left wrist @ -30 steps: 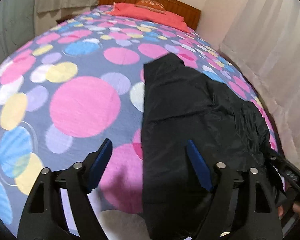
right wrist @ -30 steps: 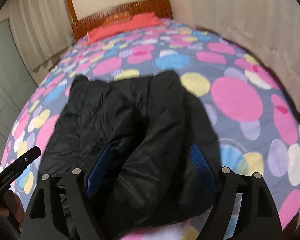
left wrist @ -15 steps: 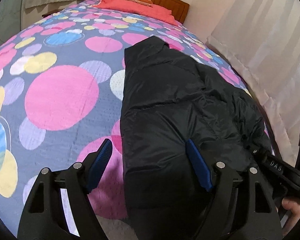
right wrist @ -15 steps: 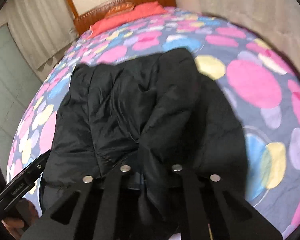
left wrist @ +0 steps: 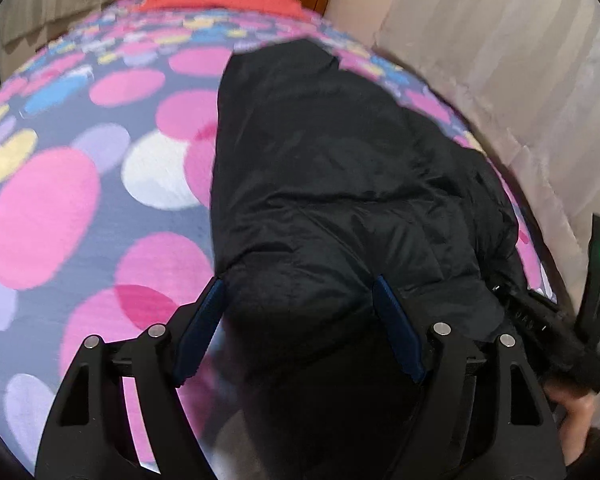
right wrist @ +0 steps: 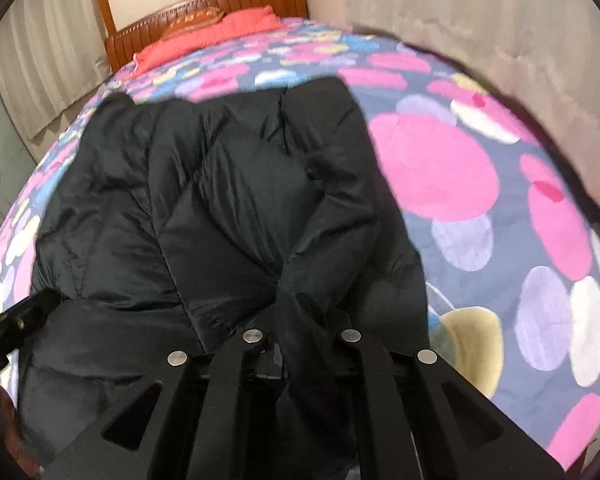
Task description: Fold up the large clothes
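A large black puffer jacket [left wrist: 332, 184] lies lengthwise on the polka-dot bedspread [left wrist: 60, 208]; it also fills the right wrist view [right wrist: 220, 208]. My left gripper [left wrist: 298, 300] is open, its blue pads on either side of the jacket's near left corner, which bulges between them. My right gripper [right wrist: 298, 320] is shut on the jacket's near right hem, and the fabric bunches up and hides its pads. The right gripper's body shows at the right edge of the left wrist view [left wrist: 556, 332].
A wooden headboard [right wrist: 204, 12] and a red pillow [right wrist: 220, 32] are at the far end of the bed. Curtains [left wrist: 500, 60] hang close along the bed's right side. The bed's near edge is just under both grippers.
My right gripper has shut on the jacket's hem and stays shut. My left gripper has moved right and forward, from over the bedspread to around the jacket's corner, still open.
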The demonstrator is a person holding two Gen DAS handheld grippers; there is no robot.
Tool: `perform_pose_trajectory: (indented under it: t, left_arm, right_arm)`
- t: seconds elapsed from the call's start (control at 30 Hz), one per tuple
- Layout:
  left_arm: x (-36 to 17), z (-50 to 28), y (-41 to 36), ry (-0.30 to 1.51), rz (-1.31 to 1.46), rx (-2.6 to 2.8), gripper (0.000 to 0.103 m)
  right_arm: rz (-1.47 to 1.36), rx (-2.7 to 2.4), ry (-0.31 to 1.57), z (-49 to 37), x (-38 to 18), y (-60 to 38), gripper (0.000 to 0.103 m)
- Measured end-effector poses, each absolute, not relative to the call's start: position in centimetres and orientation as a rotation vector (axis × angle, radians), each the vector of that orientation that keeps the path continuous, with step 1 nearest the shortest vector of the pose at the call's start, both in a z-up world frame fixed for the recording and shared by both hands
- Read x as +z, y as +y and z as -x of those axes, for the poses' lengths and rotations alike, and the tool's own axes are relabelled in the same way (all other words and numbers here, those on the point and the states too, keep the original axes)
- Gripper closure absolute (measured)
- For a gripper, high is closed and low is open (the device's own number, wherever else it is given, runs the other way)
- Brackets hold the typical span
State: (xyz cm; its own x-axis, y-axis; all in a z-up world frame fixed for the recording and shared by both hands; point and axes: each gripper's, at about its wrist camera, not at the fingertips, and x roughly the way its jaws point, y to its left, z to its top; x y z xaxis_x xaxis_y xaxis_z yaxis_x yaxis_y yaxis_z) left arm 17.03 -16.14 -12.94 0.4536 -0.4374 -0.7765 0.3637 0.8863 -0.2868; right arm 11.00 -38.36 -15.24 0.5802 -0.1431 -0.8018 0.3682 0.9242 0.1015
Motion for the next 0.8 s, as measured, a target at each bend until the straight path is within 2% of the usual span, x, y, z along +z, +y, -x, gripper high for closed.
perform_pose_trajectory:
  t: [0.17,0.33,0.43,0.53,0.8]
  left_arm:
    - [-14.2,-16.8,-17.7,0.93,-0.004,-0.443,0.026]
    - [-14.0,-16.8,-17.2,0.929,0.02,-0.443,0.027]
    - [-13.2,-16.2,-16.8,0.908,0.017,-0.431,0.028]
    - [-12.0,-15.3,-16.5,0.873,-0.016,-0.413,0.028]
    - [-9.3,-15.8,-15.8,0.828,0.035,-0.417,0.028]
  right_arm:
    - [-0.278,-0.281,0.903,-11.7,-17.2,-38.6,0.096]
    - [-0.306,-0.266,0.874,-11.0,-16.8,-38.8,0.095]
    - [-0.312,-0.26,0.868,-10.7,-15.8,-38.9,0.088]
    - [-0.284,-0.281,0.878,-9.7,-13.9,-38.6,0.08]
    - [-0.192,-0.345,0.75,-8.1,-6.6,-36.9,0.078]
